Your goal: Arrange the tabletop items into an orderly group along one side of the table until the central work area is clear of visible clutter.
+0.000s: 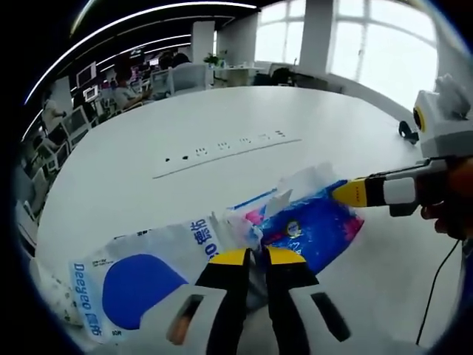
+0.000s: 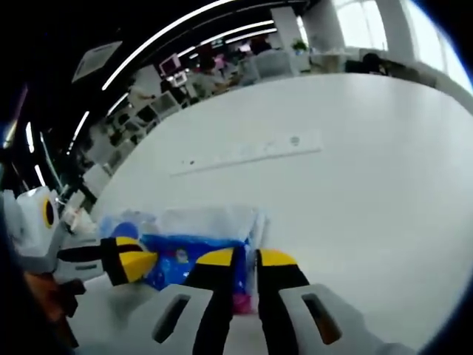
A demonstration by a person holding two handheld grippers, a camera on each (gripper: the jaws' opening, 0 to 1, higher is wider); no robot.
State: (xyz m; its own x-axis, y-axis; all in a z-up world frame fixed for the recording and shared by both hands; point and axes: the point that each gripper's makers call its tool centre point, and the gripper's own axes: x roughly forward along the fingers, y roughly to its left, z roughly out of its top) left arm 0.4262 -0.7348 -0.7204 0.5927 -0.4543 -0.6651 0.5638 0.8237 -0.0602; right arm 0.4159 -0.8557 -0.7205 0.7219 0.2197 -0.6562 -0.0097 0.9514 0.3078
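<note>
Open-plan office; large white table (image 1: 222, 126) with a recessed socket strip (image 1: 225, 151). Nearer the camera than the strip lie a blue tissue pack (image 1: 318, 229) and, touching it, a white-and-blue bag (image 1: 140, 285). Left gripper (image 1: 256, 257) clenched on crumpled film between them; right gripper (image 2: 247, 257) jaws nearly closed at the pack's edge, grasp uncertain. Both items appear light, soft and slippery; grip gathered film.

White round table (image 1: 222, 118); 2 plastic packs on it: white-blue pack (image 1: 140, 277), blue pack (image 1: 314, 225); socket strip (image 1: 225, 151).
</note>
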